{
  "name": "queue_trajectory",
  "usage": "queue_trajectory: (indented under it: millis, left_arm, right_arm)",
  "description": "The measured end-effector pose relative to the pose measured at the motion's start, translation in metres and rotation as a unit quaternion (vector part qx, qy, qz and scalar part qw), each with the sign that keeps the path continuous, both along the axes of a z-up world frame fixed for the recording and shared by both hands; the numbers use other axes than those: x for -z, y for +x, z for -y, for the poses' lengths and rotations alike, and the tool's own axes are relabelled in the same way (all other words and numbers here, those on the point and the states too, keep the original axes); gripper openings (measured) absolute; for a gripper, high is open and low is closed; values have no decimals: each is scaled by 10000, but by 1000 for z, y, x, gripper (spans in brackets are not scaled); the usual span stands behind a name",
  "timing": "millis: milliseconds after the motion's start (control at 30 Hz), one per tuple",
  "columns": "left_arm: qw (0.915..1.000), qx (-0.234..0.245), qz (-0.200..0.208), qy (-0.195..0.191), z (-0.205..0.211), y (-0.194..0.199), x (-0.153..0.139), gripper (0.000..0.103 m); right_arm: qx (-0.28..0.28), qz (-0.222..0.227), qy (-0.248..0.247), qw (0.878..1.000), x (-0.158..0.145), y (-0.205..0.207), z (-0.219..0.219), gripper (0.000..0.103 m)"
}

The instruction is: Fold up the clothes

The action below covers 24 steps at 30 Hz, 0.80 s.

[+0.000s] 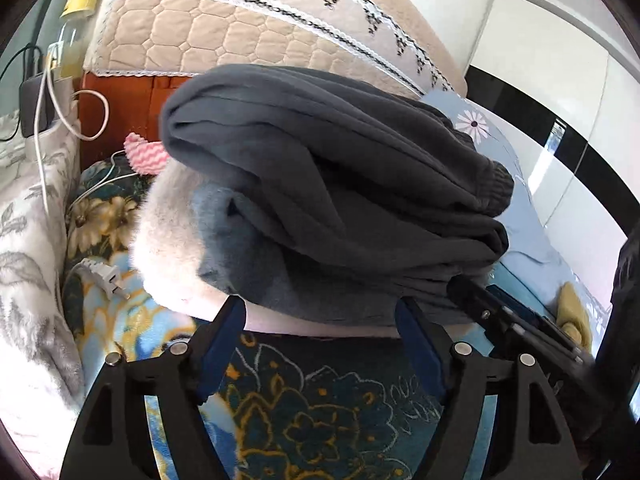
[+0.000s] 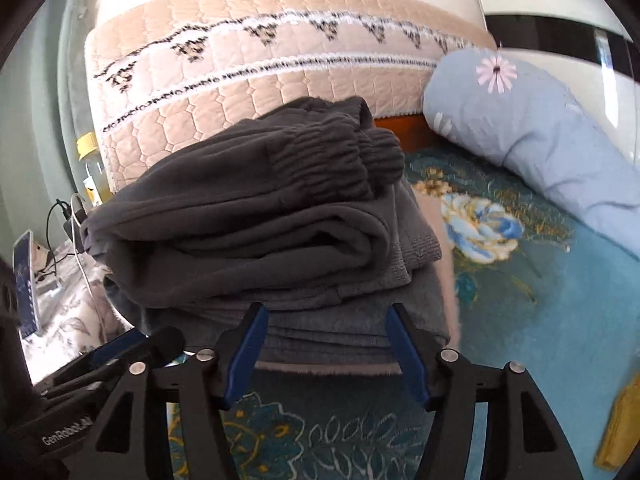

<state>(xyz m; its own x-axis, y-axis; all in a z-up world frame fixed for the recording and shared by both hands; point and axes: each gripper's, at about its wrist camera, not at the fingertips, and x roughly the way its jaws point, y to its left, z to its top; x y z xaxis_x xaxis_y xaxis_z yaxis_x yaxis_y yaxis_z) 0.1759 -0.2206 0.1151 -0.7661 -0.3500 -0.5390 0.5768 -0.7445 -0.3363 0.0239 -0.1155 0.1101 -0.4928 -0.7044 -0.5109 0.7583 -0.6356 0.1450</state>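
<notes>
Left wrist: both grippers [image 1: 320,312] [image 2: 326,320] gape wide, holding nothing, at the folded stack [image 1: 340,200] [image 2: 256,240]. Release cleanly; don't snag cloth.

We are in a bedroom of a home. We see a bed spread with a teal floral blanket [image 2: 532,320], a headboard [image 2: 256,64] draped in a quilted beige cover with lace trim, and a pale blue flowered pillow [image 2: 536,136] lying against it. A pile of folded clothes [image 2: 256,216] sits on the bed. Beside it we find charger cables [image 1: 44,120], a plug [image 1: 106,276] and a yellow-capped bottle [image 1: 78,12].
</notes>
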Motion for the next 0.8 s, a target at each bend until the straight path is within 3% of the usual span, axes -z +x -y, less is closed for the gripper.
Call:
queue_trajectory:
  millis: [133, 500, 800]
  left_arm:
    - [9994, -245, -57, -222, 0, 0, 3, 87]
    - [9955, -662, 110, -674, -8, 4, 4, 89]
    - [9955, -641, 331, -620, -2, 11, 10, 89]
  right_arm:
    - [0, -147, -68, 9999, 10, 5, -6, 70]
    - [0, -350, 11, 9994, 17, 12, -7, 73]
    - [-70, -362, 23, 9993, 18, 12, -6, 82]
